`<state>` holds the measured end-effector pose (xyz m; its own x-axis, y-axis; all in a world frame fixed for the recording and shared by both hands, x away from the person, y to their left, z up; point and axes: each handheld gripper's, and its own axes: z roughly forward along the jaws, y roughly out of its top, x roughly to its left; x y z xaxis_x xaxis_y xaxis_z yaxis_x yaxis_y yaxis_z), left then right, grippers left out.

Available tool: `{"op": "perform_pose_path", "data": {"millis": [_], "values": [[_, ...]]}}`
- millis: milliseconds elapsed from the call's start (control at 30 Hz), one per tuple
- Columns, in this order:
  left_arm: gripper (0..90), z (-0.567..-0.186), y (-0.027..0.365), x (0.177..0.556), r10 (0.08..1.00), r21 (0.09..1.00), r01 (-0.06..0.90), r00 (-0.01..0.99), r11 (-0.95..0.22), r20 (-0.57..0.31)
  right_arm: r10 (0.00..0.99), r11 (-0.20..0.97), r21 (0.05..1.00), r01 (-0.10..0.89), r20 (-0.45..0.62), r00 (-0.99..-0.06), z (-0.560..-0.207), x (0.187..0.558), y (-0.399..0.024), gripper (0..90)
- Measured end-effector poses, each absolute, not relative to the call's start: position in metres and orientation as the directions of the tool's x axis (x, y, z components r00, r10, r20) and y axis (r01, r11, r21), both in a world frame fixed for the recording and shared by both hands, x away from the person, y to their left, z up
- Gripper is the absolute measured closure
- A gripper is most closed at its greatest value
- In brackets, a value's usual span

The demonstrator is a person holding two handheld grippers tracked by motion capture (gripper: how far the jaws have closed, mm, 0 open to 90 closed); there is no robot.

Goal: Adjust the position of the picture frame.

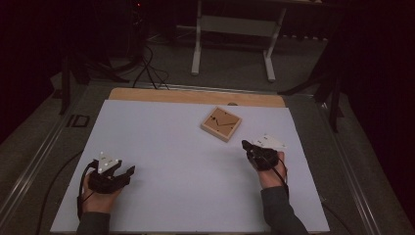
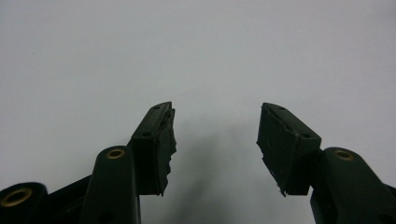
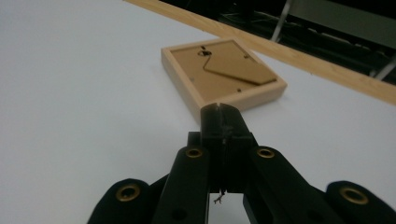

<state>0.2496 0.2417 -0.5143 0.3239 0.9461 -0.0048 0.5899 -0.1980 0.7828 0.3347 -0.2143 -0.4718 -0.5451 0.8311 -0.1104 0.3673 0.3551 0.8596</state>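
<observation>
My left gripper point(image 2: 215, 140) holds its jaws wide apart, with nothing between them but bare white surface. The inner pads point(image 2: 164, 140) are ragged along their edges. My right gripper point(image 3: 219, 122) has its jaws pressed fully together, gripping nothing; a short frayed thread hangs below the closed pads, too small to identify.

In the high view, the left gripper point(image 1: 128, 172) rests low at the near left of the worktop, held in my left hand point(image 1: 100, 196). The right gripper point(image 1: 247, 146) sits at the near right in my right hand point(image 1: 268, 174). My forearms are cut off by the bottom edge of that view.

The wooden frame point(image 3: 223, 77) lies flat, back side up, just beyond the closed right jaws and apart from them. Its backing board carries a folded stand and small fasteners; the fastener detail is hard to make out. In the high view the frame point(image 1: 221, 123) sits right of centre, toward the far edge, well apart from the left gripper.

The worktop point(image 1: 161, 147) is covered by a white sheet, with a wooden strip point(image 1: 195, 96) exposed along the far edge. Beyond it the room is dark: a grey floor, a white table base point(image 1: 235, 39), and cables point(image 1: 149, 68) trailing into shadow. The corners of the room cannot be made out.
</observation>
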Motion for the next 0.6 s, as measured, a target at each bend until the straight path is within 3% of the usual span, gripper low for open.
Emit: {"op": "perform_pose_path", "data": {"millis": [600], "values": [[44.8,-0.510,0.238,0.241,0.942,0.789,0.576,0.336,-0.212,0.007,0.829,0.375,0.816,0.439,-0.084,-0.553,-0.491,0.399,-0.182,89.8]]}}
